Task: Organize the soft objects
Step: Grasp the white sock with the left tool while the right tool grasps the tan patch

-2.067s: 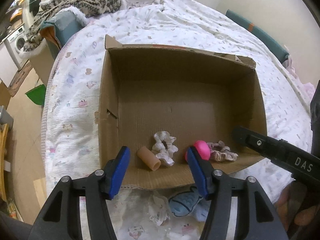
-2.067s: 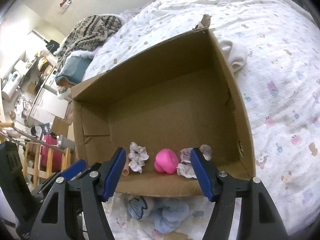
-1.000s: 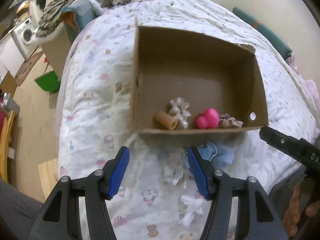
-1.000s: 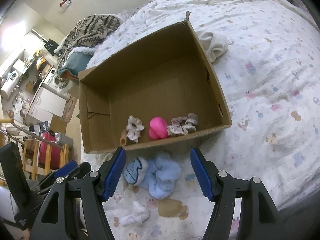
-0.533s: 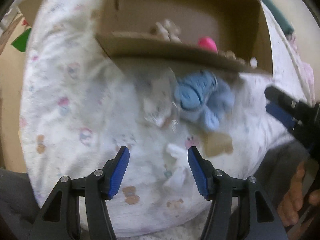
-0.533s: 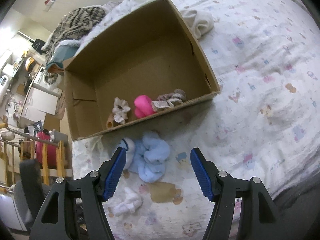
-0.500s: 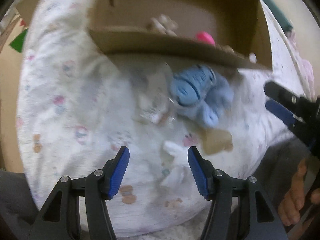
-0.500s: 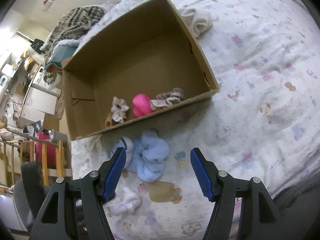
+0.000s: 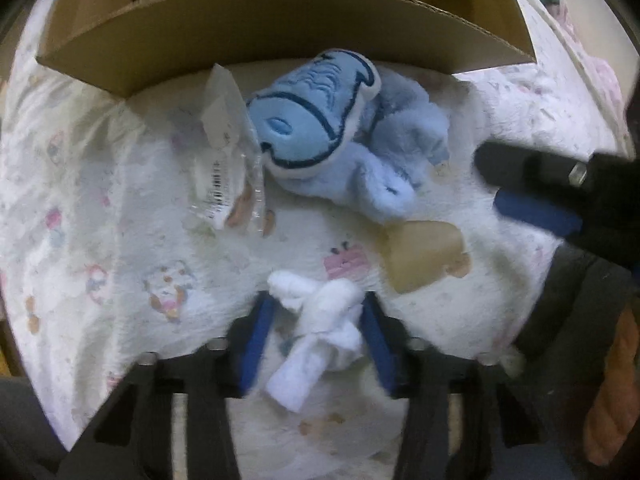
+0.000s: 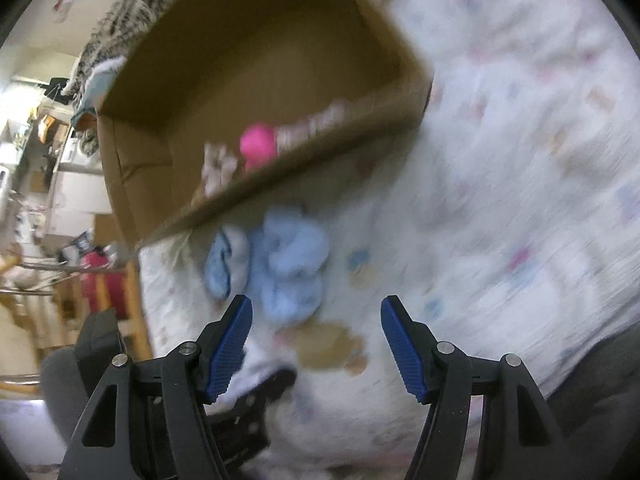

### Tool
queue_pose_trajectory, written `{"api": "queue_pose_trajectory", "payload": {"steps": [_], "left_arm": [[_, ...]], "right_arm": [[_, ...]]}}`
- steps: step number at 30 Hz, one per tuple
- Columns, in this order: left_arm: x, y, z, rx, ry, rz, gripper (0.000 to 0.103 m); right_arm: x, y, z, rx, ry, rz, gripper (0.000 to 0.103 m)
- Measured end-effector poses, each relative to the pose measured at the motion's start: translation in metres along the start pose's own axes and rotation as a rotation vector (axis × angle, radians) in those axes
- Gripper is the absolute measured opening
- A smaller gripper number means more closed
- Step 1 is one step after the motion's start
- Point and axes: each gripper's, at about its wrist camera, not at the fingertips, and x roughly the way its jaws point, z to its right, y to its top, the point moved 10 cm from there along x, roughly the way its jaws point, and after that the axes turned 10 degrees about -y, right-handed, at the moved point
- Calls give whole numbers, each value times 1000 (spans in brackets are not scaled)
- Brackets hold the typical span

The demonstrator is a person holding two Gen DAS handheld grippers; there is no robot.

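No text can be read; a clear bag carries a barcode label, its print too blurred to read.

Box: I see matt brown corrugated cardboard.
Blue toy: fuzzy plush cloth.
White bow: soft terry-like cloth.
Bedcover: printed fleecy fabric.
Tag sleeve: glossy clear plastic.
Left gripper: matt black plastic, blue pads.

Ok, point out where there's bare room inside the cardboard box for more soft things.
The cardboard box is bare across its floor toward the far wall. Only the strip along its near wall is crowded: the pink toy sits there between two scrunchies.
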Motion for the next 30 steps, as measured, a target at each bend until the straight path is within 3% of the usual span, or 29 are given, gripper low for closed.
{"api": "queue_pose_trajectory", "payload": {"steps": [2, 9, 12, 15, 17, 19, 25, 26, 27, 30], "left_arm": [[-2, -2, 2, 4, -15, 4, 25], [-41, -3, 4, 1, -42, 96, 24], [-65, 5, 0, -4, -24, 172, 24], [-89, 17, -16, -34, 38, 259, 24], [-97, 27, -25, -58, 93, 295, 24], [-102, 27, -30, -79, 119, 315, 24], [-105, 26, -50, -124, 108, 321, 24], [-103, 27, -51, -125, 109, 324, 24], [-102, 27, -53, -125, 112, 327, 24], [-104, 27, -55, -126, 123, 337, 24]], "right_arm": [[8, -6, -2, -15, -9, -35, 71], [25, -19, -15, -98, -62, -86, 71], [31, -21, -20, -140, -91, -88, 71], [40, -22, -22, -179, -138, -85, 69], [46, -23, -24, -208, -172, -91, 53], [52, -24, -23, -229, -201, -91, 44], [55, -27, -28, -270, -243, -76, 24], [55, -29, -29, -275, -237, -77, 13], [53, -30, -30, -279, -234, -75, 9], [46, -32, -33, -278, -210, -59, 9]]}}
